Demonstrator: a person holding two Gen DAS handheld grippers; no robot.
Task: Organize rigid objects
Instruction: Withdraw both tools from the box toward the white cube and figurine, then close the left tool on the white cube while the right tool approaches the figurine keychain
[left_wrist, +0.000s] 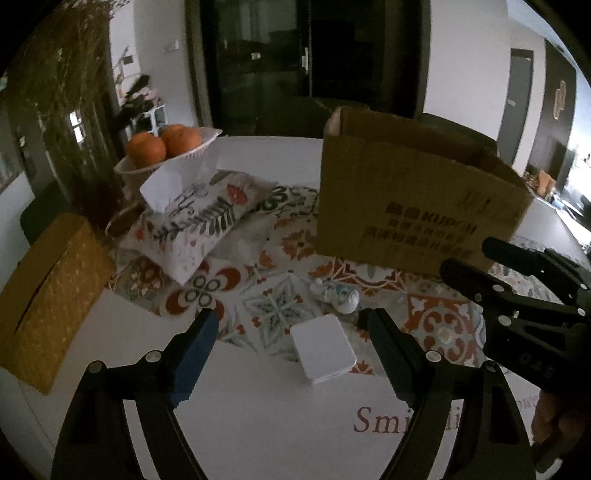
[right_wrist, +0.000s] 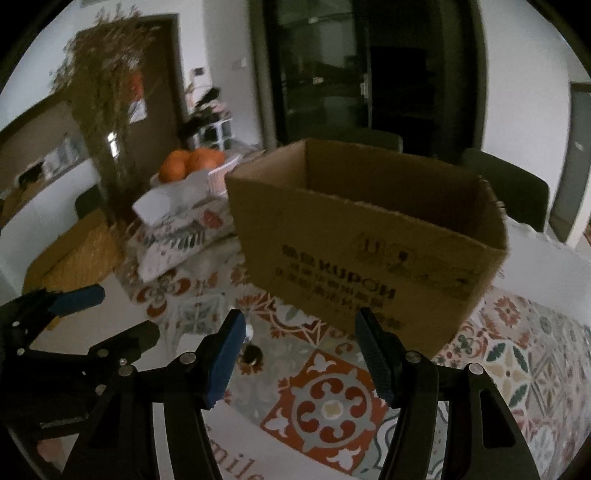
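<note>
Hovering open-jawed and empty, the left gripper (left_wrist: 291, 354) frames the white box (left_wrist: 323, 348); the right gripper (right_wrist: 300, 354), also open and empty, faces the carton (right_wrist: 369, 251) at twelve o'clock, ready for loading.

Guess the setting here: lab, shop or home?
Most likely a home dining area: a white table with a patterned cloth, a bowl of oranges, a fabric-covered tissue pack, and dark chairs behind the cardboard box.
</note>
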